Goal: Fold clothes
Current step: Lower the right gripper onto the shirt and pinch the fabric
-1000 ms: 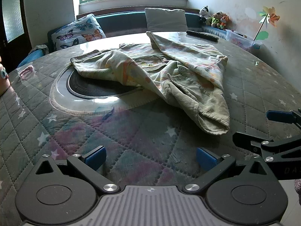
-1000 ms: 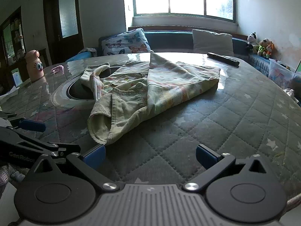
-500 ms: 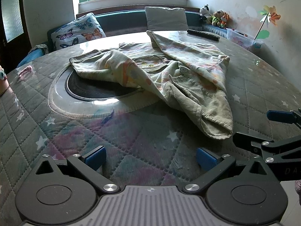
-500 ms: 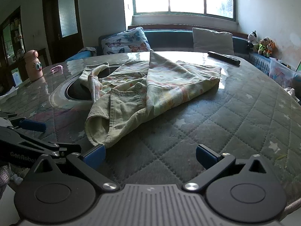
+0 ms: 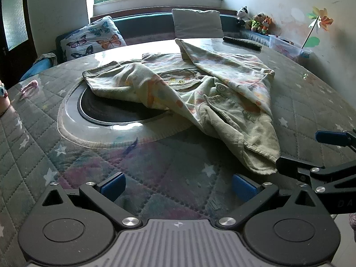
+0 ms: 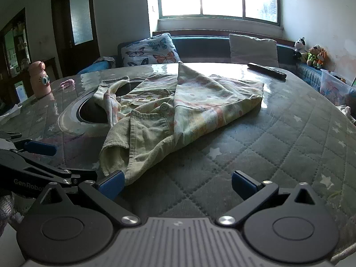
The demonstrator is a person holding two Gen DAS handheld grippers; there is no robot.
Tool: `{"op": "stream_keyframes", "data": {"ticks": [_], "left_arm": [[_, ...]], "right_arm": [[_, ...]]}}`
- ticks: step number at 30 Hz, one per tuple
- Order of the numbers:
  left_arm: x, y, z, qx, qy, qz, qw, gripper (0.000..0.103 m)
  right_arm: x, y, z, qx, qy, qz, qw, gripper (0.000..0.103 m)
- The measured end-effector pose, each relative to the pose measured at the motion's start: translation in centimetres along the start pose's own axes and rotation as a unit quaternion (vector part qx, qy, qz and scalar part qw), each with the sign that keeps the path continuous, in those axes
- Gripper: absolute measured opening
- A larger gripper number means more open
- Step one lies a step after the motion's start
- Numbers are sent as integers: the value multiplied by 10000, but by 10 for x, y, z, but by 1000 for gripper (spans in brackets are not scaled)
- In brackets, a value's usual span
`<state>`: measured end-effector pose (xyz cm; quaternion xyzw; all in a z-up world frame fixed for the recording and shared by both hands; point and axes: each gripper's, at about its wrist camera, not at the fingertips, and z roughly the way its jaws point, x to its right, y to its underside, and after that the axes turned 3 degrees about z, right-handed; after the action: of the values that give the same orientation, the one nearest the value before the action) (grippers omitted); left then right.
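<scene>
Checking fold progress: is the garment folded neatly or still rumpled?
Rumpled: the garment lies crumpled on the table, one flap thrown over, a sleeve twisted.

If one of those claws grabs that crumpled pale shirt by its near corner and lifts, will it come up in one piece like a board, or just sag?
The shirt would most likely sag: it already lies in soft folds and creases. It looks like thin cotton, so probably light. The table cover looks glossy, so the shirt may slide rather than bunch when pushed.
</scene>
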<state>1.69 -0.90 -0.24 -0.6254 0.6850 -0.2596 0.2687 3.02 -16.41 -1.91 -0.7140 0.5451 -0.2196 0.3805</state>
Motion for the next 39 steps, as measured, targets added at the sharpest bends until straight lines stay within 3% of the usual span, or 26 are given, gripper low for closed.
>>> {"op": "stream_keyframes", "data": {"ticks": [19,33,39], "left_arm": [[-12,-20,6,97,-76,-5,9999,103],[-28,-58,15,373,-284,-82,9989,102],[-30,-80,33,286,-242,-163,9992,91]], "right_arm": [[1,-22,17,-43,-81,-50,9999,103],[5,-52,38,6,-78,-194,9998,102],[6,-63,52,-15,-48,-300,9995,102]]}}
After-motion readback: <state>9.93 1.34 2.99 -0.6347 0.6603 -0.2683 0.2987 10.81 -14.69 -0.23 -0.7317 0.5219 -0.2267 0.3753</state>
